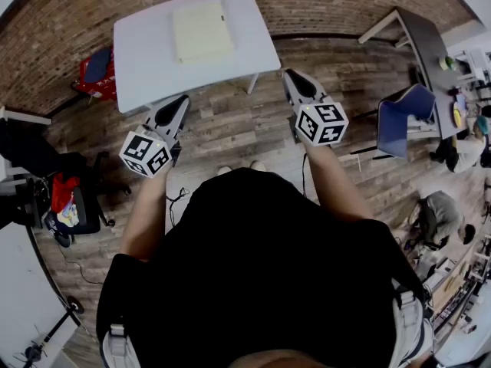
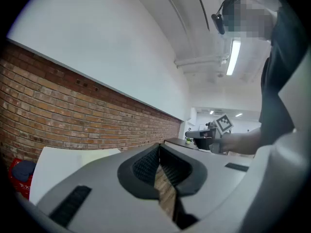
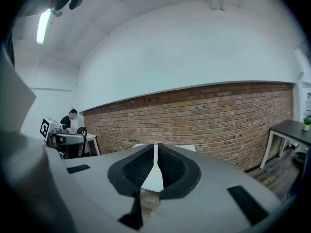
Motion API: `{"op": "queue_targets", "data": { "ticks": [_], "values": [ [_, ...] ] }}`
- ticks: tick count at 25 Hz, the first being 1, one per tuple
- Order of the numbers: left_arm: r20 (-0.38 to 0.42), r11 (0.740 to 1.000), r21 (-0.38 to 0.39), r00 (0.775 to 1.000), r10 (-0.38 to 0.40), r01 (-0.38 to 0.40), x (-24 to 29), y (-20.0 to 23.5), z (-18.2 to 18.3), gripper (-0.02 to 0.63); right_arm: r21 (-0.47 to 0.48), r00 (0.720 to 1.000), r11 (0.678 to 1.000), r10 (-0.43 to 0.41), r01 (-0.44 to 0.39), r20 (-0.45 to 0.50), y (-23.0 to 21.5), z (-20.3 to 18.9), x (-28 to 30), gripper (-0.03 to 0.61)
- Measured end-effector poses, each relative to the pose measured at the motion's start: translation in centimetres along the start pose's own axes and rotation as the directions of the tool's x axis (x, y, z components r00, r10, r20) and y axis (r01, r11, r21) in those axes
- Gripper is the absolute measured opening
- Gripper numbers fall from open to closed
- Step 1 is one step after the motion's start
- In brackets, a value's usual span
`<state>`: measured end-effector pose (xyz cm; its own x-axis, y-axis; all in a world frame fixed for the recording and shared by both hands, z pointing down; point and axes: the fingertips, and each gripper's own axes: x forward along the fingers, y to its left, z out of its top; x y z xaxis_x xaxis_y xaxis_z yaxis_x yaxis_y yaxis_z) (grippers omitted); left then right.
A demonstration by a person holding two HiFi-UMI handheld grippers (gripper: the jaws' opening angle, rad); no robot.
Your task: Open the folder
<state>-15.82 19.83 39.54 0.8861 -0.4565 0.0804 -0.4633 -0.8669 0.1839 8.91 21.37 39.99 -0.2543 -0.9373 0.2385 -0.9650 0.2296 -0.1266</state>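
Pale yellow folder (image 1: 201, 31): lies flat and closed on the white desk (image 1: 146, 60), toward the far side, near the brick wall (image 1: 330, 6). Touches neither tool.

Left tool (image 1: 181, 102): pressed together at the tips, pinching nothing. Hangs over the wood floor (image 1: 230, 136), just short of the desk's near edge and pointing toward it. Shows only floor planks through the notch behind its tips (image 2: 159, 147) in the left gripper view.

Right tool (image 1: 291, 75): closed to a hairline slit, nothing pinched. Hovers beside the desk's near right corner, well apart from the folder. Lines up with the desk's pale top through its tips (image 3: 155, 148) in the right gripper view, brick wall behind.

Both held out in front of a black-clad torso (image 1: 261, 267), marker cubes facing up.

Red and blue bag (image 1: 100, 71) on the floor left of the desk. Blue chair (image 1: 406, 117) off to the right.
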Motion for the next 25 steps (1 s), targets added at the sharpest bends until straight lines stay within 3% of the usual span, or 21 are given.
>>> {"op": "queue_targets", "data": {
  "ticks": [25],
  "values": [
    [0.003,1.0,0.004,1.0,0.009,-0.009,-3.9,2.3,0.3,0.014,0.019,1.0,1.0,-0.021,0.021,0.009,3.2,0.2,0.7,0.049]
  ]
}}
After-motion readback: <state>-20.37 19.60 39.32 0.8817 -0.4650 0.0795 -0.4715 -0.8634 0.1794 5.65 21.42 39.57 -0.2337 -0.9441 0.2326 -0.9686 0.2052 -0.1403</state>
